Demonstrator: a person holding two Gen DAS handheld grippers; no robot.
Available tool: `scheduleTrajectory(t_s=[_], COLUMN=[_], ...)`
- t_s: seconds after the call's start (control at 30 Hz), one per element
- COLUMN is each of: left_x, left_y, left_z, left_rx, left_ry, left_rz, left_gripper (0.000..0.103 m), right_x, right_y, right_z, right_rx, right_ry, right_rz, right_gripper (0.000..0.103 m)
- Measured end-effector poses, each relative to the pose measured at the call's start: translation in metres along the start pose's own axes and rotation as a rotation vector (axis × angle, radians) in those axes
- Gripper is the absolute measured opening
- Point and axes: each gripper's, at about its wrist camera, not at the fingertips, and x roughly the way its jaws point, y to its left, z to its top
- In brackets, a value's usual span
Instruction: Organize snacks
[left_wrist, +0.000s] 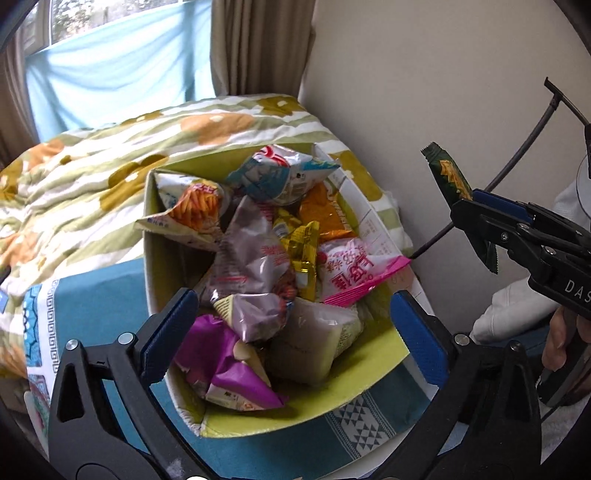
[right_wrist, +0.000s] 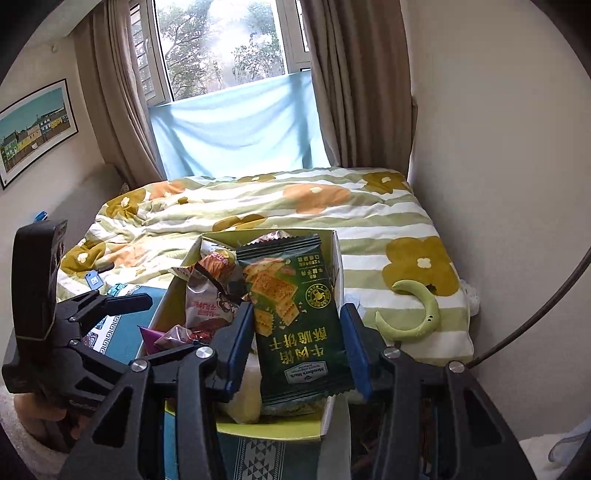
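Note:
A cardboard box (left_wrist: 373, 354) with a lime-green inside stands on the bed, heaped with several snack packets: a purple one (left_wrist: 225, 365), a silvery-brown one (left_wrist: 251, 266), a pink one (left_wrist: 351, 273) and an orange-sticks one (left_wrist: 192, 210). My left gripper (left_wrist: 295, 332) hangs open over the near end of the box, nothing between its blue pads; one of its fingers (right_wrist: 125, 300) shows in the right wrist view. My right gripper (right_wrist: 297, 332) is shut on a dark green cracker packet (right_wrist: 291, 314), held over the box (right_wrist: 338, 258). From the left wrist view this packet (left_wrist: 448, 177) is right of the box, by the wall.
The box rests on a blue patterned cloth (left_wrist: 110, 295) beside a floral quilt (right_wrist: 295, 199). A green crescent-shaped object (right_wrist: 417, 314) lies on the quilt right of the box. A wall (left_wrist: 424, 92) and a dark cable (left_wrist: 524, 147) close the right side. Curtains and a window stand behind.

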Motion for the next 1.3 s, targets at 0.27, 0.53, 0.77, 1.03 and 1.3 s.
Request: scheduleTrajectory(t_s=[0.27,0.53,0.77,1.03,1.3], left_x=[-0.011,-0.014,-0.02,-0.048,-0.125], left_y=[0.018,0.036,0.048,0.054,0.063], left_z=[-0.011,-0.015,-0.033,-0.057,-0.08], left_rx=[-0.066,-0.105,-0.149,-0.132,-0.097], left_ry=[0.006,0.039,0.054,0.03,-0.08], left_rz=[0.094,0.195,0.212,0.2,0.208], left_gripper=[0.102,0.102,0.102,0.102,0.103], right_x=[0.026,0.066,0.084,0.06,0.004], right_y=[0.004,0.02,0.022,0.01,0.046], right_z=[0.008,0.032,0.018,-0.003,-0.019], right_rx=[-0.022,-0.029,0.002,0.123,0.107], right_ry=[0.051,0.105,0.182,0.156,0.079], right_rz=[0.093,0.135,0.154,0.095,0.045], right_gripper=[0.044,0.044,0.047,0.102,0.102])
